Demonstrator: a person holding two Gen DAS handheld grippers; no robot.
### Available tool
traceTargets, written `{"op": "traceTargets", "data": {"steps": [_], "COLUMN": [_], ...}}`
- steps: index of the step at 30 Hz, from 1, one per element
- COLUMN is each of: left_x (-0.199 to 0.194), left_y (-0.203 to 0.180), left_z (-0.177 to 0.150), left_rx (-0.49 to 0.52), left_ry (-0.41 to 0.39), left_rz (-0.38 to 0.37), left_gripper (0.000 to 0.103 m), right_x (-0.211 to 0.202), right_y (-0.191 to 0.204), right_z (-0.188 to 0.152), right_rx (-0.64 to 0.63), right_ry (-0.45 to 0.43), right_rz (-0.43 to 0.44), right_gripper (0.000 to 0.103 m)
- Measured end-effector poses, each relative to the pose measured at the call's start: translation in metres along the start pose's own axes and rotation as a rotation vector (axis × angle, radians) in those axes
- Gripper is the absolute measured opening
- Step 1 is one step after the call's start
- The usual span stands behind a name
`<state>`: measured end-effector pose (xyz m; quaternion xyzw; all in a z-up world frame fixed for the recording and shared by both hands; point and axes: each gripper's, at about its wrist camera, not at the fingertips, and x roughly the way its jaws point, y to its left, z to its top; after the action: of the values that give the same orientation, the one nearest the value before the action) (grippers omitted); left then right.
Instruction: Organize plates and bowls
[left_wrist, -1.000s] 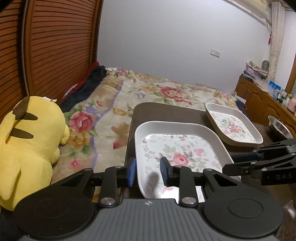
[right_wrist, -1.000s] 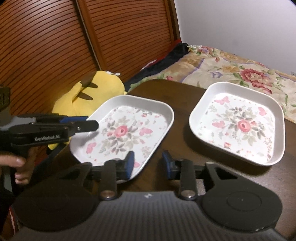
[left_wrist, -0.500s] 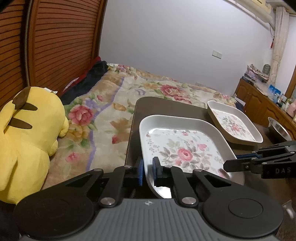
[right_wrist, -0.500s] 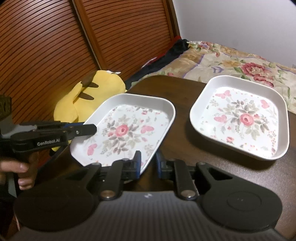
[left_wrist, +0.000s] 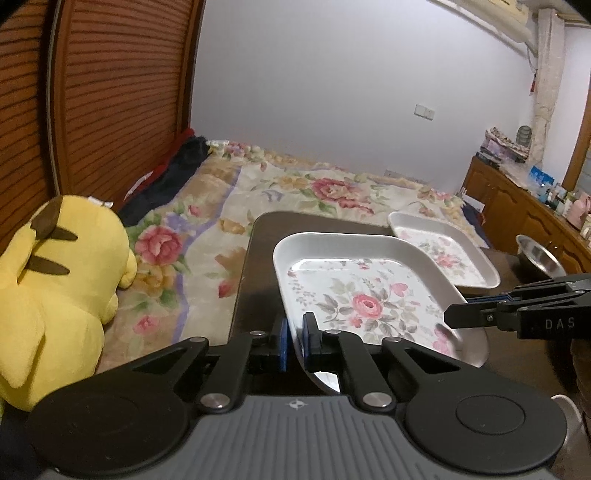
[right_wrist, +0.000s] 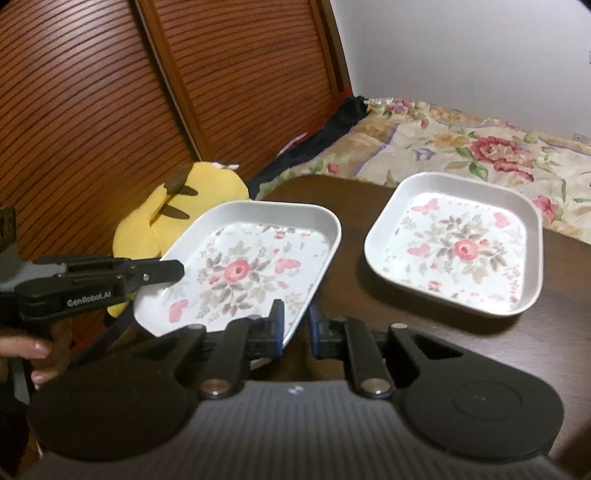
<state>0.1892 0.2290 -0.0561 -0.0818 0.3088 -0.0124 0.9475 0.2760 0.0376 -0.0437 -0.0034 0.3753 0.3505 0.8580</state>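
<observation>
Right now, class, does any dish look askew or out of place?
Yes: the near floral plate is tilted, one side lifted off the table, clamped by both the left gripper and right gripper. The far plate lies flat.

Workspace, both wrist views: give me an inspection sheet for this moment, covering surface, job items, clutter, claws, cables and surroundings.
Surface: dark wooden table, by a bed.
Job items: near plate, floral, tilted, its near edge off the table; far plate, same pattern, flat on the table; metal bowl at the right, only partly in view.
Clutter: nothing seen on the table.
Claws: left claw shut on the near plate's rim; right claw clamps the same plate's opposite edge.
Cables: nothing seen.
Surroundings: yellow plush and floral bedspread on the bed; slatted wooden doors; cluttered dresser.
</observation>
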Motion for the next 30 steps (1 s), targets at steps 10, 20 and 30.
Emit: {"op": "traceTargets", "data": {"steps": [10,20,30], "left_x": [-0.035,-0.068,-0.086], "left_y": [-0.036,-0.074,-0.102], "left_z": [0.010,0.012,-0.002], "left_rx": [0.049,0.095,0.131], "left_ry": [-0.062,-0.117,-0.120], "left_rz": [-0.026,-0.072,-0.101], "left_gripper": [0.011,0.012,0.014], "right_x": [-0.050,-0.101,-0.128], "right_y": [-0.006,-0.012,-0.020], "right_z": [-0.002,-0.019,-0.044], "right_rx": [0.020,0.045,0.064], "right_ry": [-0.093,-0.184,-0.227], "right_rz": [-0.019,-0.048,-0.065], "right_gripper": [0.015,0.015,0.015]}}
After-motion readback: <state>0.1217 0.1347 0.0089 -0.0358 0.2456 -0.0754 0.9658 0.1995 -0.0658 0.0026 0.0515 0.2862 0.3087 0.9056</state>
